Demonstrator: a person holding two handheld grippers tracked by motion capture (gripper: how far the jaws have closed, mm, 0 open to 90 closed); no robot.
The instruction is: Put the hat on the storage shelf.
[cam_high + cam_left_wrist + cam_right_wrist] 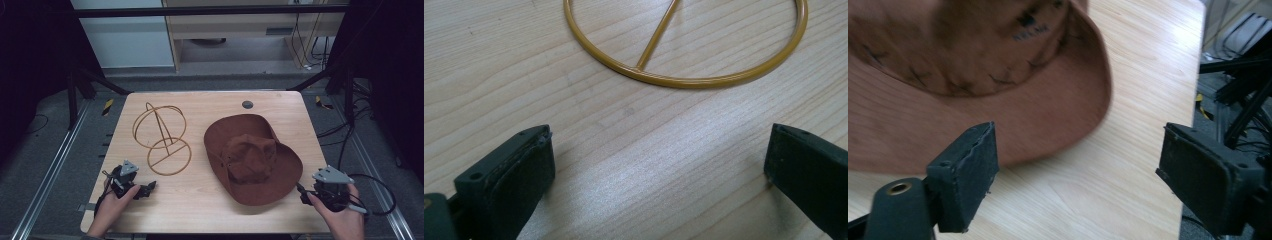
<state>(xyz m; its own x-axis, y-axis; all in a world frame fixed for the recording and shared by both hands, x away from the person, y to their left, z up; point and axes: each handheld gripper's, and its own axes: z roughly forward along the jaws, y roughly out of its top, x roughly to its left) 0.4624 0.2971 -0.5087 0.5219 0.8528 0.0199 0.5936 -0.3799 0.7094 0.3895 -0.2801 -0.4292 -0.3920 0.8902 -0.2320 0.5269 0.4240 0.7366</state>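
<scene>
A brown wide-brimmed hat point(252, 157) lies crown up on the right half of the wooden table point(200, 210). Left of it stands a gold wire hat stand point(162, 132) with a round base ring point(684, 75). My left gripper point(147, 189) rests low near the table's front left, just in front of that ring, open with bare wood between its jaws point(659, 165). My right gripper point(300, 191) is at the front right by the hat's brim point(1048, 125), open and empty point(1078, 175); its left jaw stands in front of the brim's edge.
A dark round grommet point(247, 104) sits in the table's far edge. The table's right edge point(1193, 100) is close beside my right gripper. Cables point(370, 180) trail on the floor to the right, and metal rails point(50, 165) flank the table.
</scene>
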